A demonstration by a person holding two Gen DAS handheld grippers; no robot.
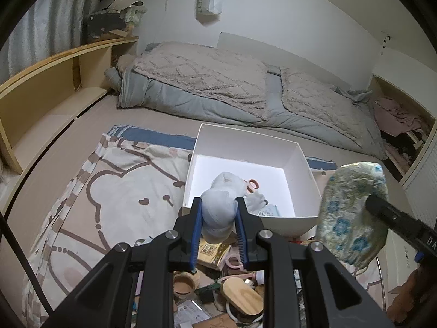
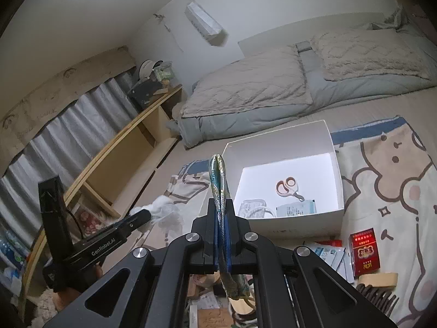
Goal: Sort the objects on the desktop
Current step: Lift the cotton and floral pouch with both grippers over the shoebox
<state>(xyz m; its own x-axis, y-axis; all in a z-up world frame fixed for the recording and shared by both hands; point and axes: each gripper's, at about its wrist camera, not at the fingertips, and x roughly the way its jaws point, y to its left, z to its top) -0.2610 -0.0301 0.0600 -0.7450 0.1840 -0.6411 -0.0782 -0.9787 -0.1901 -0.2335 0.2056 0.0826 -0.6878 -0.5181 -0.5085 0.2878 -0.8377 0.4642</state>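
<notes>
The left gripper [image 1: 218,216] has its jaws clenched on a pale sock [image 1: 218,213]; the white box [image 1: 306,218] lies just ahead at twelve o'clock. The right gripper [image 2: 223,213] pinches a flowered pouch [image 2: 218,180] edge-on, box at one o'clock, about as near.

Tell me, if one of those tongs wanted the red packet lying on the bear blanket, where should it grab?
Likely across the two long edges of the red packet, coming straight down from above. It lies flat, so its broad face offers no hold, while its narrow width seems to suit the jaws. Its right side is bare bear blanket; white paper sachets crowd its left edge, so enter carefully there.
</notes>
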